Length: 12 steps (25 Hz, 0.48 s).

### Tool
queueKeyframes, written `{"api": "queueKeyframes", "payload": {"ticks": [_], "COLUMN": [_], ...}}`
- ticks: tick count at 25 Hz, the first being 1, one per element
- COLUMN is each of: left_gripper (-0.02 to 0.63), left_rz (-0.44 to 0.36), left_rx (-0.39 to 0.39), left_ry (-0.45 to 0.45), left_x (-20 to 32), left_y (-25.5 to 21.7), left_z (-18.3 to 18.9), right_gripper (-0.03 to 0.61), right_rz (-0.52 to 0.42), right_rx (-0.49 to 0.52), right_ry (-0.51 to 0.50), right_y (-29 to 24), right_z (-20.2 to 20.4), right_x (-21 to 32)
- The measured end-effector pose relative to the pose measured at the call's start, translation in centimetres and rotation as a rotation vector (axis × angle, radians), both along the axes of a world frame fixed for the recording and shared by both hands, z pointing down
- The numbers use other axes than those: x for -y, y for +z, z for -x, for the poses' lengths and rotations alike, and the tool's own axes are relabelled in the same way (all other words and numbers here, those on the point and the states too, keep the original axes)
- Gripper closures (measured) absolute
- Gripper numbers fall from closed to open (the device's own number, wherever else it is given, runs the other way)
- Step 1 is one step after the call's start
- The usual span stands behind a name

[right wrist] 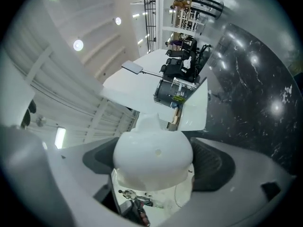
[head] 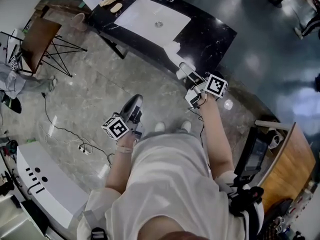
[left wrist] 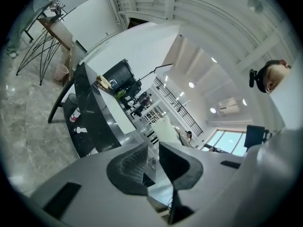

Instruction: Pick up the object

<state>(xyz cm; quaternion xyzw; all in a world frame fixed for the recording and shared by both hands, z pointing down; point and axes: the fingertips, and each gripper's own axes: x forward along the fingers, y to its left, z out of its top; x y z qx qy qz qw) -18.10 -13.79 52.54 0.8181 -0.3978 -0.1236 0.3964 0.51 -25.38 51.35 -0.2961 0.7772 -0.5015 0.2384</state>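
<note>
A white rounded object, like the top of a bottle, sits between the two dark pads of my right gripper, which is shut on it. In the head view this object shows as a small white shape by the near edge of the black marble counter, with the right gripper around it. My left gripper hangs lower, over the grey stone floor and away from the counter. Its jaws stand almost together in the left gripper view, with a thin gap and nothing between them.
A white basin panel lies on the counter, and another white item stands near its edge. A chair with black wire legs stands at left. Cables trail across the floor. A white cabinet is at lower left, a wooden desk at right.
</note>
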Motion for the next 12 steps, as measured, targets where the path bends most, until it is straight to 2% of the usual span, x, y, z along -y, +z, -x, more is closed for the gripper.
{"api": "queueKeyframes", "payload": {"ticks": [7,12], "left_gripper": [0.537,0.537], "left_rz": [-0.051,-0.097], "left_rx": [-0.068,-0.099], "left_ry": [0.123,0.222], "left_x": [2.4,3.3], "left_y": [-1.4,-3.9], "left_z": [-4.8,-8.8], "right_gripper": [0.135,0.137], "right_rz": [-0.041,-0.067], "right_rx": [0.134,0.155], "right_ry": [0.015,0.040], "right_y": [-5.3,-7.0], "right_z": [-0.2,-1.3], "right_x": [-2.8,-4.4]}}
